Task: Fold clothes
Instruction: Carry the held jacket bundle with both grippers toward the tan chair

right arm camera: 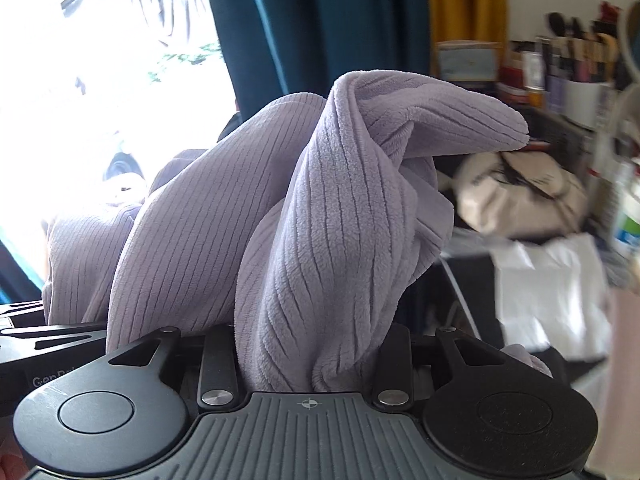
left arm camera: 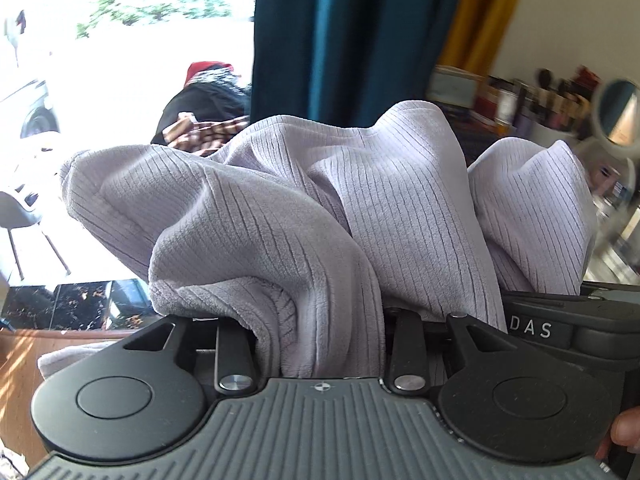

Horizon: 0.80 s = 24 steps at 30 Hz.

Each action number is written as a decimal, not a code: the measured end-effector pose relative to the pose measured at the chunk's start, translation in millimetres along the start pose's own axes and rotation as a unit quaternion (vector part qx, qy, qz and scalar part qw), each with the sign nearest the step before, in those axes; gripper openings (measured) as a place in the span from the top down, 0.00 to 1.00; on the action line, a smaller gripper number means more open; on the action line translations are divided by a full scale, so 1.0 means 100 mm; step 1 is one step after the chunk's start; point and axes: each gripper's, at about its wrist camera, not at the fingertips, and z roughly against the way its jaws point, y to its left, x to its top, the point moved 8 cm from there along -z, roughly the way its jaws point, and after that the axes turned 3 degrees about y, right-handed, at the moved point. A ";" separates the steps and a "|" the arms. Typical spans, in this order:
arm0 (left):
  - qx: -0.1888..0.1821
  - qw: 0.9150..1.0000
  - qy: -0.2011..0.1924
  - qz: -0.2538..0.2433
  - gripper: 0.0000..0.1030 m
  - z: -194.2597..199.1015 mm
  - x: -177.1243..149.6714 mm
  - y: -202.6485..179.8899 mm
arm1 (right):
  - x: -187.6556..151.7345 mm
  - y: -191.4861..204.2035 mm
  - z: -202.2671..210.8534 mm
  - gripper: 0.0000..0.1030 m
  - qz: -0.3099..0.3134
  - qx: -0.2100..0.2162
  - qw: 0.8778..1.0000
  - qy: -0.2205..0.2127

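Left wrist view: the left gripper has a thick bunch of the lilac ribbed garment gathered between its two black link arms. The fingertips are buried under the cloth, so how far apart they stand cannot be told, but the fabric is pinched there and rises from the grip in tall folds. At the right edge the body of the other gripper, lettered "DAS", lies close beside, with a fold of the same garment draped over it. A fingertip of the person's hand shows at the lower right corner, against the tool's body. Behind the cloth hang a teal curtain and a yellow curtain; a round mirror stands to the right. A white container on the cluttered shelf holds dark, blurred items that cannot be identified.

Right wrist view: the right gripper likewise clamps a twisted column of the lilac ribbed garment, its fingertips hidden by the fabric. The cloth stands upright and curls over at the top. A white cup on the shelf holds brushes, and a beige bag lies below it.
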 end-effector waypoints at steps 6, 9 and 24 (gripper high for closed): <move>0.041 0.999 0.002 0.032 0.66 -0.39 0.50 0.70 | 0.58 0.40 -0.80 0.66 0.033 0.046 0.998 0.024; 0.053 0.997 0.005 0.048 0.65 -0.56 0.68 1.09 | 0.80 0.65 -1.17 0.66 0.052 0.063 0.996 0.034; 0.003 0.999 0.032 0.013 0.66 -1.29 1.52 3.16 | 1.35 2.22 -2.57 0.66 0.020 0.016 0.999 0.042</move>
